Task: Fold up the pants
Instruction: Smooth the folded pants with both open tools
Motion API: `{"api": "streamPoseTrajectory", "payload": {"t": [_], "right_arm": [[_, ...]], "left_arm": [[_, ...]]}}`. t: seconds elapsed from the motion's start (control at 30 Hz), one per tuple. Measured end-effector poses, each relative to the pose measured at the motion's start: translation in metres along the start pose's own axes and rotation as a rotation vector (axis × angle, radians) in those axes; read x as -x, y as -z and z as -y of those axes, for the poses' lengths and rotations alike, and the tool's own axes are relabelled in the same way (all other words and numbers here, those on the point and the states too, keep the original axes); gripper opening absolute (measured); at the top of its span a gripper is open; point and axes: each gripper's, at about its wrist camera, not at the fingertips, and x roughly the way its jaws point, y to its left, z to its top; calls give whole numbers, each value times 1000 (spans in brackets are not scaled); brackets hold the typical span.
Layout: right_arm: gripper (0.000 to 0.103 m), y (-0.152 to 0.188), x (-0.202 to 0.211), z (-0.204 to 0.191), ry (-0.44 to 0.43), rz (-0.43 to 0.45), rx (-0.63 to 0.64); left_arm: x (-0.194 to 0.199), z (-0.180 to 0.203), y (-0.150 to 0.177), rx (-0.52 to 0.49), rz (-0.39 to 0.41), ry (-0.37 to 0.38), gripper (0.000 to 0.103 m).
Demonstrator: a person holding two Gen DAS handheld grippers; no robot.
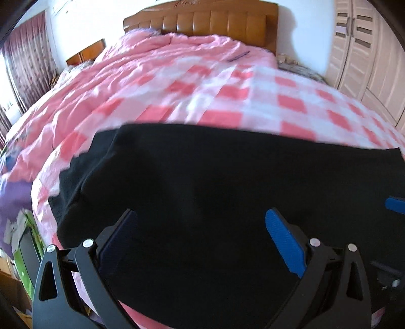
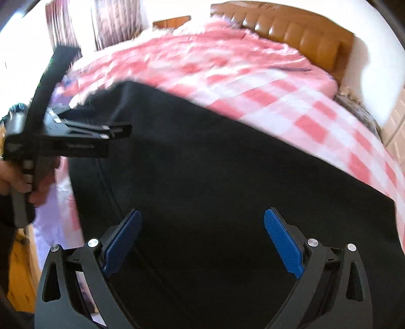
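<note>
- Bed [image 1: 298, 101]: largest item; covered by a pink-and-white checked quilt, rumpled toward the brown padded headboard [image 1: 215, 22]. It carries the garment.
- Pants [image 1: 202, 182]: black, spread flat across the near part of the bed and filling the lower half of both views. One long seam shows in the right wrist view; the far edge lies straight against the quilt. Judged soft, light and limp, likely to sag and slide on the quilt when lifted, not fragile. Best taken by pinching an outer edge or corner, so a whole layer lifts evenly. Which end is the waistband cannot be told.
- Left gripper [image 1: 202, 238]: low over the near-left part of the pants, pointing toward the headboard; jaws spread wide with only flat cloth showing between them, holding nothing. The right wrist view shows it side-on at the cloth's left edge.
- Right gripper [image 2: 202, 238]: close above the middle of the pants, angled the same way; jaws equally wide apart and empty.
- Hand [image 2: 25, 182]: wrapped around the left gripper's handle at the bedside.
</note>
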Motion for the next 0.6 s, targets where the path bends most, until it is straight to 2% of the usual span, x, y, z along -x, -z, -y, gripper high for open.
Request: {"api": "streamPoseTrajectory", "payload": {"t": [0.03, 0.07, 0.13, 0.33, 0.47, 0.53, 0.6], "right_arm": [[97, 0, -8, -1, 18, -18, 9], [97, 3, -4, 0, 28, 2, 16], [98, 12, 4, 6, 14, -35, 0], [98, 26, 18, 22, 8, -73, -57], [98, 30, 29, 12, -61, -17, -80], [99, 35, 19, 4, -46, -56, -50], [99, 41, 20, -1, -23, -41, 1]], "left_arm": [[-2, -3, 4, -2, -1, 8, 102], [-1, -6, 8, -3, 25, 23, 102], [0, -7, 13, -9, 40, 31, 102], [-2, -1, 12, 14, 49, 4, 102], [-1, -1, 16, 11, 78, 2, 102], [0, 0, 16, 10, 80, -5, 102], [-1, -1, 15, 13, 75, -7, 102]]}}
